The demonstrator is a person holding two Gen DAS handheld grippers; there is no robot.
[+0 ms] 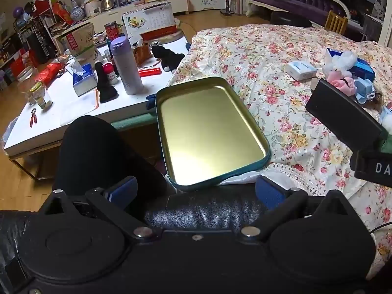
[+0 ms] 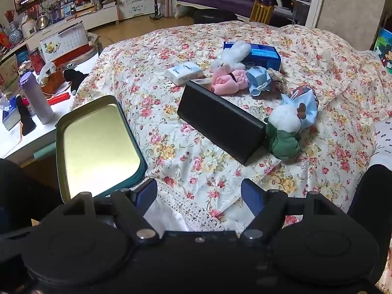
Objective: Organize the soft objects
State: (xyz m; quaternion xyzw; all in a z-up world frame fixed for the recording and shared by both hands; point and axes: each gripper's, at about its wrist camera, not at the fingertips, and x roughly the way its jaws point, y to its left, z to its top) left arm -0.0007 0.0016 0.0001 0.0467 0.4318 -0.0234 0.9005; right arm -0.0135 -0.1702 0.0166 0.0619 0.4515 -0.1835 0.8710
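Note:
An empty gold-lined teal tin tray (image 1: pixel 169 147) (image 2: pixel 61 152) lies at the near left edge of the floral bedspread. Soft toys lie further right: a white and pink plush (image 2: pixel 229 73) (image 1: pixel 340 73), a light blue cloth piece (image 2: pixel 258 79), and a green and white plush (image 2: pixel 284 132) beside a blue cloth (image 2: pixel 305 109). A black box (image 2: pixel 220 122) (image 1: pixel 343 112) lies between them. My left gripper (image 1: pixel 196 192) is open and empty just in front of the tray. My right gripper (image 2: pixel 199 193) is open and empty over the bed's lace edge.
A white tissue pack (image 2: pixel 183 72) and blue tissue box (image 2: pixel 262 54) lie on the bed. A low white table (image 1: pixel 71 105) to the left holds a purple flask (image 1: pixel 126 66), tissue box, jar and calendar. My black-clad knee (image 1: pixel 90 152) is by the tray.

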